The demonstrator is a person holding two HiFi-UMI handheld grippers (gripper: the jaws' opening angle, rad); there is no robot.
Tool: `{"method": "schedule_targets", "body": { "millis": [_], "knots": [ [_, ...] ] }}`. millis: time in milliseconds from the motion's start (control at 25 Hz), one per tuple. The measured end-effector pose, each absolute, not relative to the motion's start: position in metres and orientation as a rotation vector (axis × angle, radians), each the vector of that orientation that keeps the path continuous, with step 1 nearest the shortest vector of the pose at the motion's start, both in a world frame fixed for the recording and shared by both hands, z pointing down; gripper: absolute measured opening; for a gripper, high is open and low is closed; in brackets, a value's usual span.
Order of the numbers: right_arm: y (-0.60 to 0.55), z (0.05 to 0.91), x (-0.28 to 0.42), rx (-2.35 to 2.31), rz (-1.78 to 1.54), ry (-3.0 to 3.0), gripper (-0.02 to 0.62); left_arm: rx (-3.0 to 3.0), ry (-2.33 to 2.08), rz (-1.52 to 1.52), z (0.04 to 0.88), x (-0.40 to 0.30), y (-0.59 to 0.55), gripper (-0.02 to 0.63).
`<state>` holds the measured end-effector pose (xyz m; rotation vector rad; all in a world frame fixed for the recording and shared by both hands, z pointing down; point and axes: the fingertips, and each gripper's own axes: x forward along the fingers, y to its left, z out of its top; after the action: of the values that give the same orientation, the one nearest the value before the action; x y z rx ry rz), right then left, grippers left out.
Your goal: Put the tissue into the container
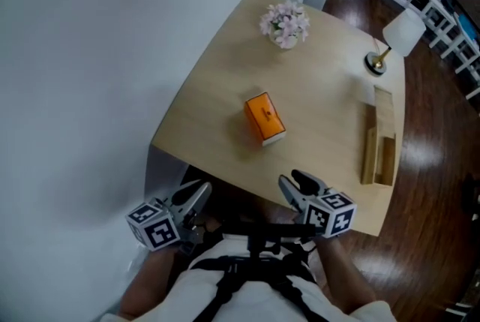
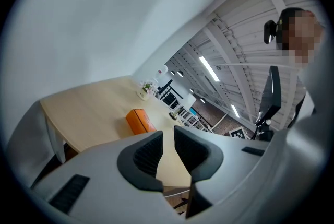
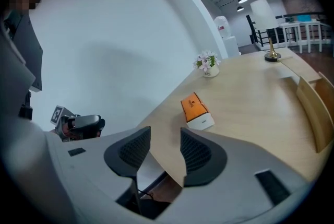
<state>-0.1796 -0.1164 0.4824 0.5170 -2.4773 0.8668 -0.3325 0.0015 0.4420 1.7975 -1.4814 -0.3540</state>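
Note:
An orange tissue box [image 1: 264, 118] with a white end lies on the light wooden table [image 1: 322, 88], near its middle. It also shows ahead in the left gripper view as an orange tissue box [image 2: 140, 120] and in the right gripper view [image 3: 195, 109]. A wooden container [image 1: 380, 139] with open slots stands along the table's right edge. My left gripper [image 1: 193, 197] hangs off the near-left corner, open and empty [image 2: 168, 134]. My right gripper [image 1: 292, 181] hovers over the near edge, also open with nothing between its pads [image 3: 165, 137].
A pot of pink flowers [image 1: 285, 24] stands at the far side of the table. A white-shaded lamp [image 1: 397, 39] sits at the far right corner. A white wall runs along the left. Dark wooden floor and chairs lie to the right.

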Motion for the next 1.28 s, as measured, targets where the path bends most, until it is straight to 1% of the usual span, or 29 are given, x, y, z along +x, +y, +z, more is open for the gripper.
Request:
{"method": "schedule_targets", "body": {
  "millis": [440, 760, 1280],
  "knots": [
    [-0.122, 0.483, -0.216, 0.650, 0.893, -2.478, 0.169, 1.867, -1.362, -0.310, 0.448, -0.366, -0.009, 0.067],
    [-0.133, 0.490, -0.223, 0.658, 0.870, -2.482, 0.169, 1.870, -1.351, -0.310, 0.455, -0.365, -0.023, 0.067],
    [-0.185, 0.507, -0.225, 0.588, 0.706, -2.468, 0.169, 1.825, -1.403, -0.319, 0.468, -0.349, -0.064, 0.067]
  ]
}}
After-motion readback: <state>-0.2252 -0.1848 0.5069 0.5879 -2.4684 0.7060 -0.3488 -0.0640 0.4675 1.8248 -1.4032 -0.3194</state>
